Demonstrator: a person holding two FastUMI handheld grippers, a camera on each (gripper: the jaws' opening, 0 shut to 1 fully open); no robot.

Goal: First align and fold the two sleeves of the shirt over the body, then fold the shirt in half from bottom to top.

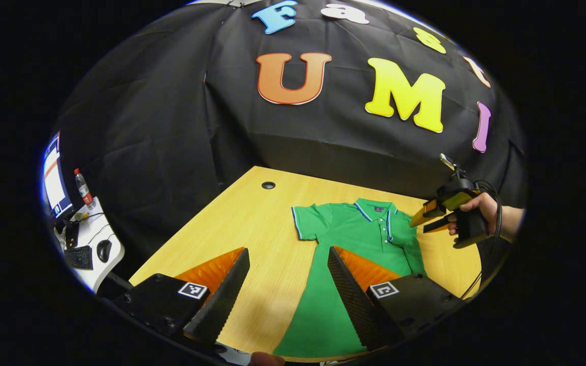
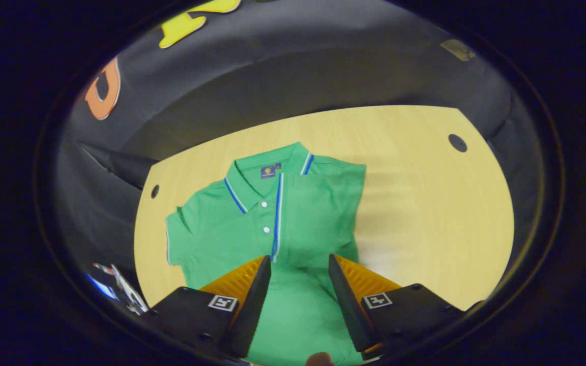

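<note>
A green polo shirt (image 1: 359,239) with a blue and white trimmed collar lies flat, collar away from me, on a wooden table (image 1: 252,223). One short sleeve (image 1: 307,221) sticks out sideways; in the right gripper view this sleeve (image 2: 177,235) is at the left. The shirt's (image 2: 293,213) opposite side ends in a straight folded edge (image 2: 360,203). My left gripper (image 1: 288,251) is open above the shirt's lower left edge, holding nothing. My right gripper (image 2: 299,258) hovers open over the shirt's body. In the left gripper view the right gripper (image 1: 419,227) is held by a hand (image 1: 478,208) beside the collar.
The table has round cable holes (image 1: 268,185) (image 2: 457,143) (image 2: 154,191) near its far corners. Left of the table a white desk (image 1: 97,244) carries a monitor (image 1: 55,178), a bottle (image 1: 84,189), a keyboard (image 1: 79,256) and a mouse (image 1: 104,250). Bare wood (image 2: 435,213) lies right of the shirt.
</note>
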